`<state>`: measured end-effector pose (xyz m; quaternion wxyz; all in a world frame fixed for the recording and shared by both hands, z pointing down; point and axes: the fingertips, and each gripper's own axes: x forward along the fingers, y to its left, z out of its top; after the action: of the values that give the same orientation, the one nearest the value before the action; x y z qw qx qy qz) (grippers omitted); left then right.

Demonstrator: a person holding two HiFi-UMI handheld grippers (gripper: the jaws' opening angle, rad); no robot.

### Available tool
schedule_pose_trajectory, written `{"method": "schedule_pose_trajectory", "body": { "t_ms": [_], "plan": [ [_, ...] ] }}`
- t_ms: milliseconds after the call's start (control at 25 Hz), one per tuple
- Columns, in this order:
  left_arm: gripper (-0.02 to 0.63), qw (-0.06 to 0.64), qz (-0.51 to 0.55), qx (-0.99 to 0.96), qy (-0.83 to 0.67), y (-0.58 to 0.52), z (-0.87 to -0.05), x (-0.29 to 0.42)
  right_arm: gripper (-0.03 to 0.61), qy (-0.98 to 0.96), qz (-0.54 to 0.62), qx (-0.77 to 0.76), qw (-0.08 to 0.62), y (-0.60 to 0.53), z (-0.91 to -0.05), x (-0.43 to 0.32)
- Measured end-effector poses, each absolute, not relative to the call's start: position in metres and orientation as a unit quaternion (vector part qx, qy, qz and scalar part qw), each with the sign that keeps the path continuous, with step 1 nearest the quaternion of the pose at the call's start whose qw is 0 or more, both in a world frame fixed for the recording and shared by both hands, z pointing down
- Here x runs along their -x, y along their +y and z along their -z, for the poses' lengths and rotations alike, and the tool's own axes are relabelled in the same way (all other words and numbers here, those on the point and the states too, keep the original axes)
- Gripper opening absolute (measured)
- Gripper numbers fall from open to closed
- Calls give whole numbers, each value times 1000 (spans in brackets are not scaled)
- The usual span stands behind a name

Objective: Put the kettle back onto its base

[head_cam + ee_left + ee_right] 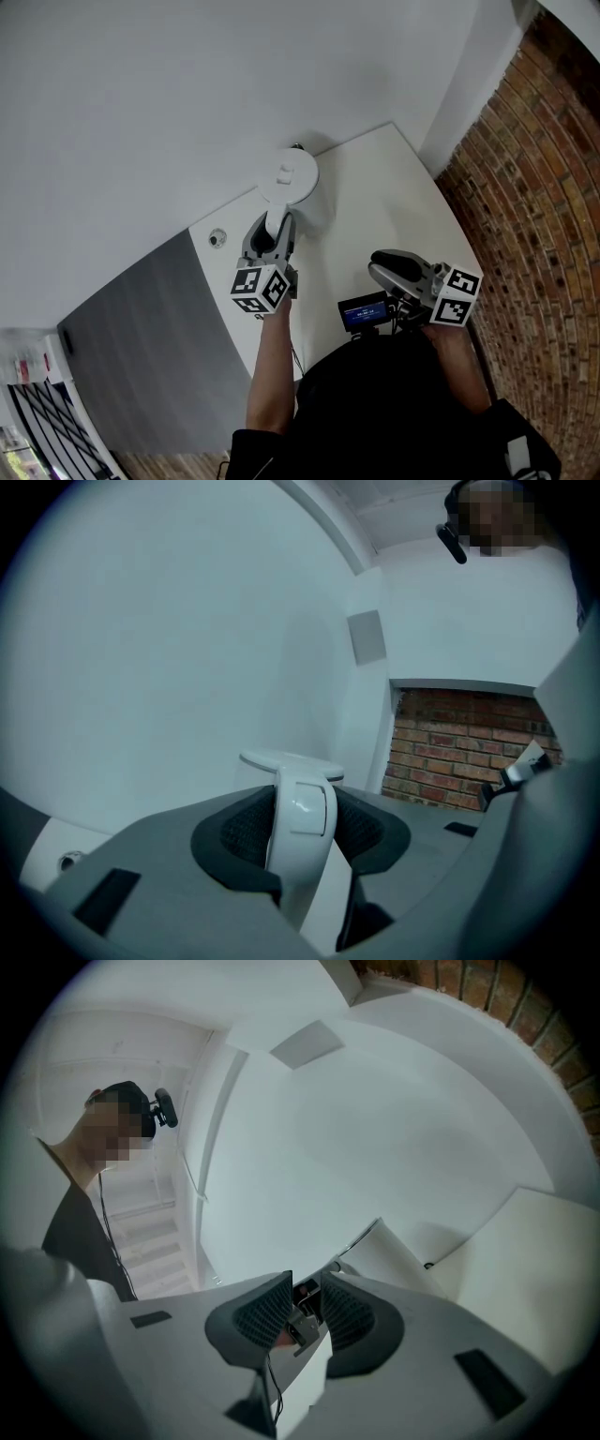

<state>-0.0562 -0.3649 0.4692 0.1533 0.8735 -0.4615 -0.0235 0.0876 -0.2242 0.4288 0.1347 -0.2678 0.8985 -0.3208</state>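
The white kettle (288, 178) is over the far part of the white table (375, 187), its round lid facing up. My left gripper (274, 230) is shut on the kettle's white handle (300, 817), whose sides the dark pads (246, 832) press in the left gripper view. The lid (291, 760) shows just past the handle. I cannot make out the base as a separate thing; the kettle hides what is under it. My right gripper (382, 269) is held near the table's front, a narrow gap between its pads (265, 1316), nothing in it.
A brick wall (534, 187) runs along the table's right side. A small round fitting (217, 238) sits at the table's left edge, beside a grey surface (141, 347). A small device with a lit screen (364, 312) hangs at the person's chest.
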Motion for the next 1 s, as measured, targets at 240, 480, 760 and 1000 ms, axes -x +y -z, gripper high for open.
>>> {"method": "schedule_pose_trajectory", "body": {
  "t_ms": [240,480,760,1000],
  "plan": [
    [179,151,21,-873,-463,-358,-469,53,78,899,320,268,135,-223,-428,-87],
    [183,158,9,-874,-460,-348,-478,44,80,898,320,268,136,-223,-428,-87],
    [184,164,22,-881,-444,-341,-479,40,78,898,321,268,135,-223,-429,-87],
    [204,173,49,-907,-382,-338,-479,43,78,898,321,267,135,-222,-430,-88]
  ]
}}
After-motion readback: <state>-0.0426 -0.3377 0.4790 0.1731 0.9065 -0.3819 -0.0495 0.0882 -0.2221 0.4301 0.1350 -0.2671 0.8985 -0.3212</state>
